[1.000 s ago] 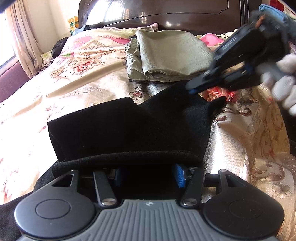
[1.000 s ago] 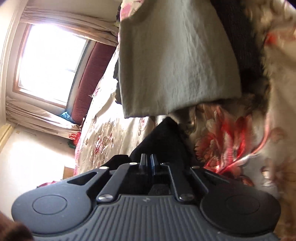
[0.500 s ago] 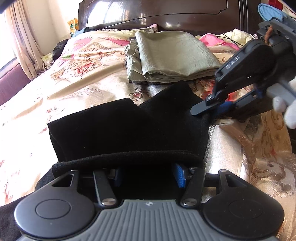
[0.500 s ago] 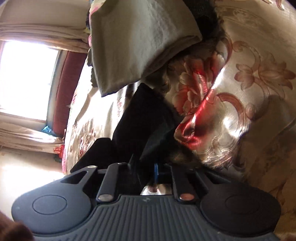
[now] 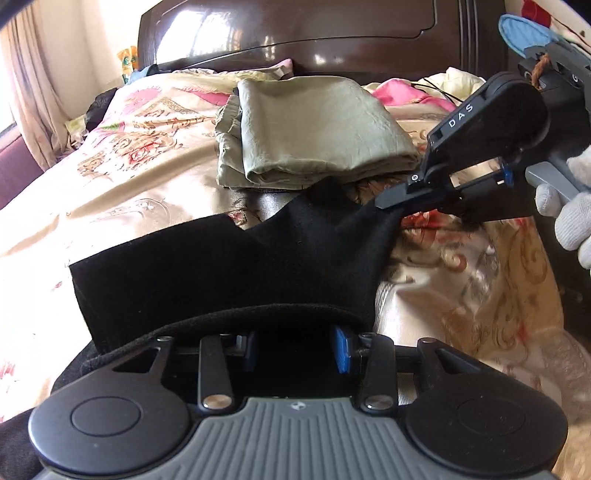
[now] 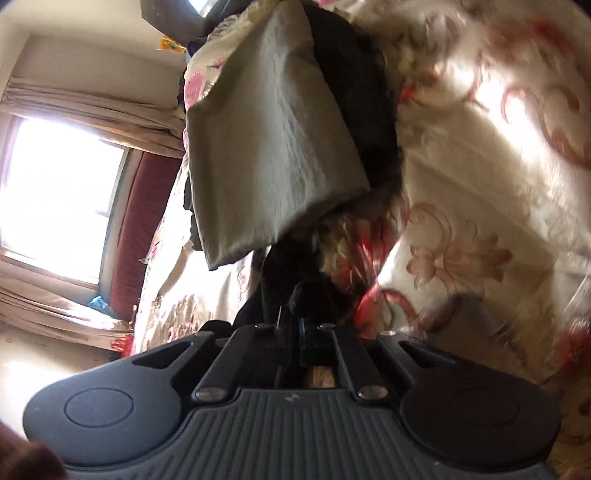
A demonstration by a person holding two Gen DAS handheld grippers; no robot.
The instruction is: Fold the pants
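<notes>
My left gripper (image 5: 295, 350) low at near edge of black pants (image 5: 207, 273), blue pads (image 5: 341, 349) spread wide, black cloth draped over and between them; no clamp visible. My right gripper (image 5: 384, 203) at right, fingers pinched shut on far right corner of pants, corner lifted off floral bedspread (image 5: 122, 177). Gloved hand (image 5: 569, 218) on its handle. Pants lie across near part of bed. Folded olive garment (image 5: 310, 136) just beyond, before dark headboard (image 5: 332, 33).
</notes>
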